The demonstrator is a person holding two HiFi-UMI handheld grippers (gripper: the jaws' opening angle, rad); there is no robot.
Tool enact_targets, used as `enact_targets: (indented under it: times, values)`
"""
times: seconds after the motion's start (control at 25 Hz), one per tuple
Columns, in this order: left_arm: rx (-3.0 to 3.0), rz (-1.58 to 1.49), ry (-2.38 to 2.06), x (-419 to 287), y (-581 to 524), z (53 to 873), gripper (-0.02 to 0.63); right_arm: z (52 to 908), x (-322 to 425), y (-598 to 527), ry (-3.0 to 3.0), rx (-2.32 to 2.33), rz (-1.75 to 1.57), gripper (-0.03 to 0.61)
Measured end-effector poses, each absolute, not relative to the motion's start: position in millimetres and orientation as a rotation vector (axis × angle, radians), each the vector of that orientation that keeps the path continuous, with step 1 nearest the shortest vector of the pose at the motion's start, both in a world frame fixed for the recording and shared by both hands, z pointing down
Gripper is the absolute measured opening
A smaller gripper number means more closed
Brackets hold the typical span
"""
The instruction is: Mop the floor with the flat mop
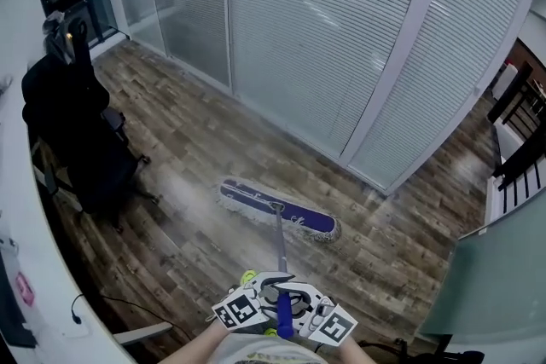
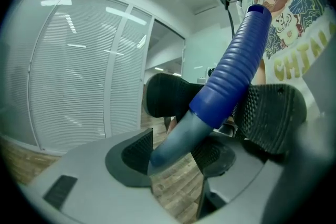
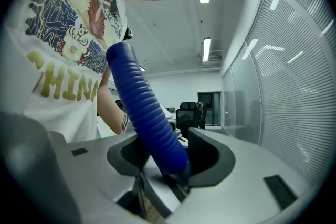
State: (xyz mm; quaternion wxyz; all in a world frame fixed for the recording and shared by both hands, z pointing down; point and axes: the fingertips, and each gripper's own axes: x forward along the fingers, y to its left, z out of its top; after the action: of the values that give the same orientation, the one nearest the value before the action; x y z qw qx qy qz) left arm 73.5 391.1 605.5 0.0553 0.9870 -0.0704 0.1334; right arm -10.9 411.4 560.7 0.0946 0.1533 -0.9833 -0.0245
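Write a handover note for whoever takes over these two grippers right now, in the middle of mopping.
Left gripper: shut on the handle, on the grey shaft just below the blue grip.
Right gripper: shut on the handle's blue grip, nearer its top end.
Mop head: flat on the floor, straight ahead, near the glass wall. A chair stands at the left.
Done: how much floor is already mopped cannot be told.
Left: mop the rest of the floor; mind the chair.
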Motion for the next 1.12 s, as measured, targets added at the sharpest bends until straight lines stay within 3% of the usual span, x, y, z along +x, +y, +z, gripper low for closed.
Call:
enact_targets:
  times: [0.56,1.12]
  values:
    - [2.979,0.328,-0.189,9,190,596,0.195,531,-84,203,-3.033,0.532,-0.099,0.202]
    - [2.989,0.355,-0.162,33,41,603,0.195,532,-60,52,-3.086,0.602,-0.096,0.206]
